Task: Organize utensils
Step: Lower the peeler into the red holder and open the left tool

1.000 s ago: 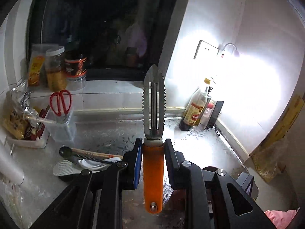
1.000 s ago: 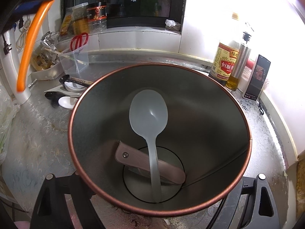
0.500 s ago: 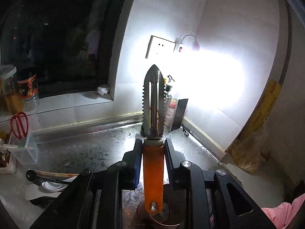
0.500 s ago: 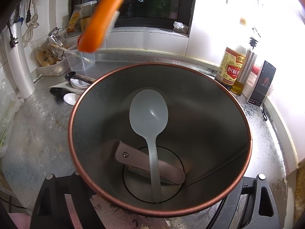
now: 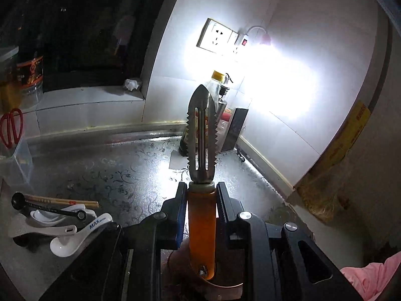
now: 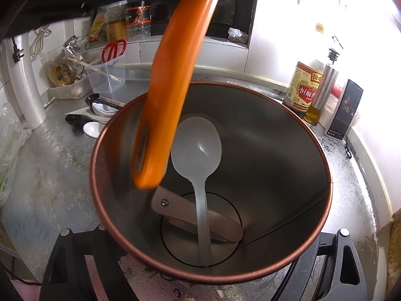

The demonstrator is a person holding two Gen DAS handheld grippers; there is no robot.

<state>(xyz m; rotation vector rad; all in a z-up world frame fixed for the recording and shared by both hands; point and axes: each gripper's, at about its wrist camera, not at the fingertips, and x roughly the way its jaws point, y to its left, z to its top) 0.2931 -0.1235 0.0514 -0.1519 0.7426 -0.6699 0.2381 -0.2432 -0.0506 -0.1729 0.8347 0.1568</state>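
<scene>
Left tool pinches the orange-handled peeler blade-up w/ handle end over the metal canister, which right tool clamps tilted, prob. to ease drop-in.

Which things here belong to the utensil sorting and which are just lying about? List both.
In the job:
- orange-handled peeler, clamped in the left hand-held gripper
- metal holder, held by the right hand-held gripper
- translucent spoon inside it
- white spoons and chopsticks on the counter

Lying about:
- vinegar bottle
- red scissors
- wall socket
</scene>
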